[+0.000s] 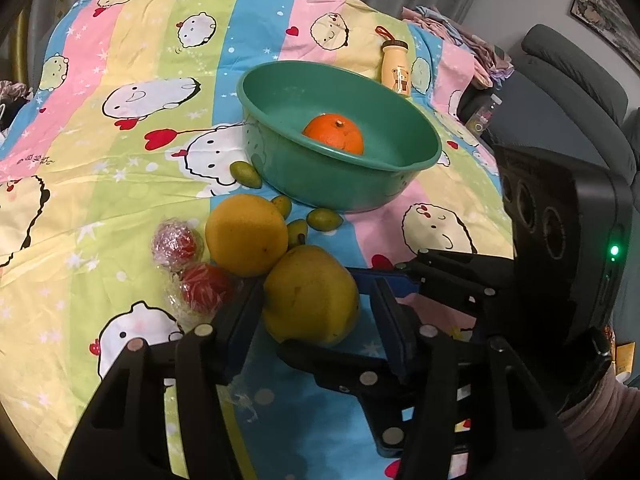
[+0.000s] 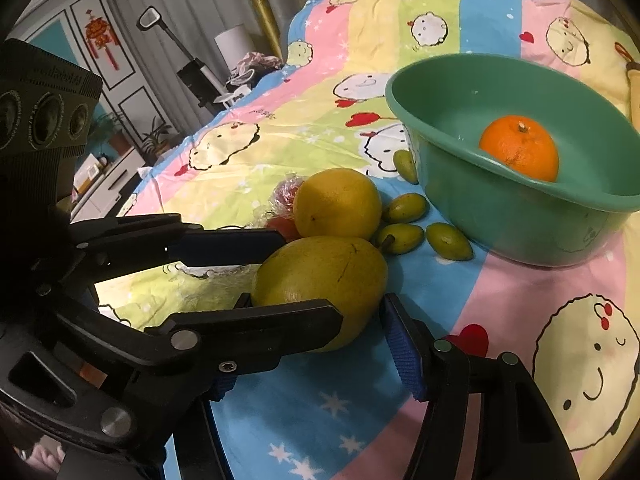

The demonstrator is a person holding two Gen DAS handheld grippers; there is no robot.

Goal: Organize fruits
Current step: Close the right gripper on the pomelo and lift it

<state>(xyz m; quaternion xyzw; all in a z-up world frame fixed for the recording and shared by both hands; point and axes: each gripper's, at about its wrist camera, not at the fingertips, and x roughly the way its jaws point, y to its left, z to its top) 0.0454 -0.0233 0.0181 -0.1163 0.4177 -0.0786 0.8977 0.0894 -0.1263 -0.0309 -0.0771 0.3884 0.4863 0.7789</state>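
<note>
A large yellow pear-shaped fruit [image 1: 312,296] [image 2: 324,276] lies on the cartoon bedsheet. My left gripper [image 1: 316,312] is open with a finger on each side of it. My right gripper [image 2: 316,312] is open around the same fruit from the other side. Whether the pads touch it I cannot tell. Behind it sit a round yellow fruit [image 1: 246,234] [image 2: 338,204], two wrapped red fruits [image 1: 176,244] [image 1: 206,286] and several small green fruits [image 1: 324,219] [image 2: 448,241]. A green basin [image 1: 320,184] [image 2: 520,232] holds an orange [image 1: 334,133] [image 2: 518,147].
A yellow bear-print bottle [image 1: 396,68] lies behind the basin. Folded clothes [image 1: 460,40] and a grey sofa [image 1: 568,84] are at the right. A cabinet [image 2: 100,44] and potted plants [image 2: 156,136] stand beyond the bed's left edge.
</note>
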